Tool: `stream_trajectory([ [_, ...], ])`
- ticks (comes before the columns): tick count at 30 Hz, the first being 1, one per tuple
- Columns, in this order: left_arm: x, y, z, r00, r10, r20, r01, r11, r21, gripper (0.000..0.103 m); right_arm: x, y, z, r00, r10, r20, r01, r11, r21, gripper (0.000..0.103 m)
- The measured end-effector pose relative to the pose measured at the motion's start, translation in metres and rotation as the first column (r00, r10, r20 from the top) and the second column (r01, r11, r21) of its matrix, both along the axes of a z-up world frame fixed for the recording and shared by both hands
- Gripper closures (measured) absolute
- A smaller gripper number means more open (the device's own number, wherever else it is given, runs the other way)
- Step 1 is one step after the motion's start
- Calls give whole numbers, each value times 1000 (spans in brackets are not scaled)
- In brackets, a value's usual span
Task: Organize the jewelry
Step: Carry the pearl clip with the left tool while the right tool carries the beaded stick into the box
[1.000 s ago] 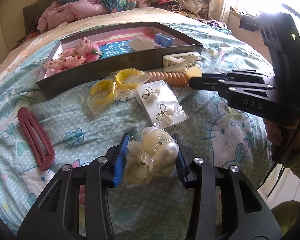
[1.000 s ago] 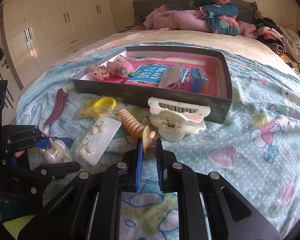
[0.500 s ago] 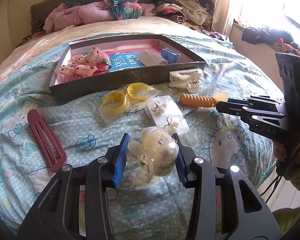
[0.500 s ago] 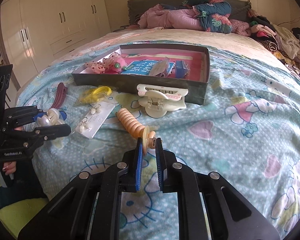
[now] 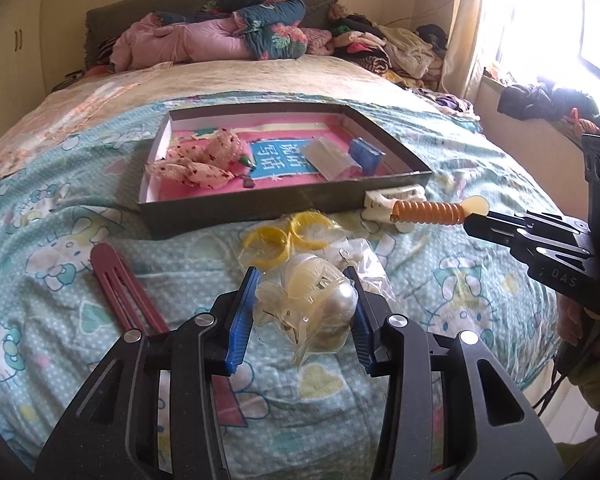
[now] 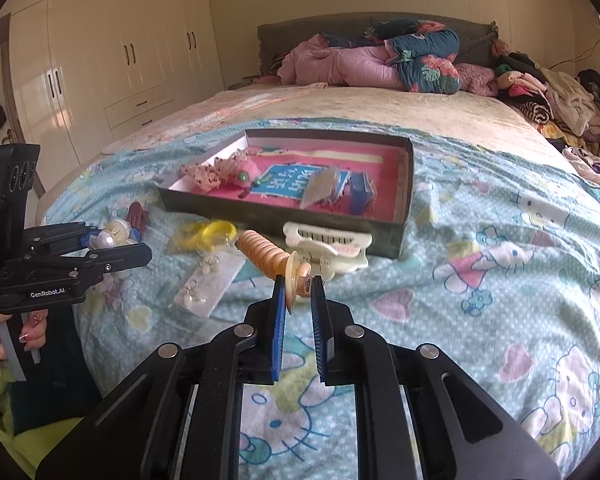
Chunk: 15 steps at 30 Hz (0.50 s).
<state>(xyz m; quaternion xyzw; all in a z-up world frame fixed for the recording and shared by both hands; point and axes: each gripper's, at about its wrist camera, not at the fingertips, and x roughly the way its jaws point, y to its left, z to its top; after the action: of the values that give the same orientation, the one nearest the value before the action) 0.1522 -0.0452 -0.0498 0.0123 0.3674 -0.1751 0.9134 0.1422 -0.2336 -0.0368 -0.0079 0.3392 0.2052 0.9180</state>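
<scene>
The shallow box (image 5: 284, 204) on the bed already holds a pink scrunchie (image 5: 198, 160), a clear packet (image 5: 327, 157) and a small blue box (image 5: 366, 155). Both tools are loaded, clear of the blanket and short of the box: the left tool (image 5: 304, 308) is clamped on a pearl hair claw (image 5: 314, 300), the right tool (image 6: 298, 294) nipped on an orange spiral hair tie (image 6: 266, 254). Left on the blanket are the yellow bangles (image 5: 286, 236), bagged earrings (image 6: 208, 282), maroon clip (image 5: 120, 284) and white claw clip (image 6: 324, 246), so I judge it under halfway.

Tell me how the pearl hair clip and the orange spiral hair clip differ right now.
The pearl hair clip is rounded, translucent cream with a big pearl; the orange spiral hair clip is long, ribbed and opaque. The pearl clip sits bodily between the left tool's pads; the orange one is pinched only at its disc end by the right tool, sticking out ahead. Both are held above the bedspread, outside the box.
</scene>
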Motion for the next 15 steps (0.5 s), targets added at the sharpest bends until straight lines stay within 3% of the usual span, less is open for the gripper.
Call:
stream_trajectory([
  [15,27,26,13,996,85,17,-84,996,-39,69,34,27,14,999,37,40,-37,999,-6,91],
])
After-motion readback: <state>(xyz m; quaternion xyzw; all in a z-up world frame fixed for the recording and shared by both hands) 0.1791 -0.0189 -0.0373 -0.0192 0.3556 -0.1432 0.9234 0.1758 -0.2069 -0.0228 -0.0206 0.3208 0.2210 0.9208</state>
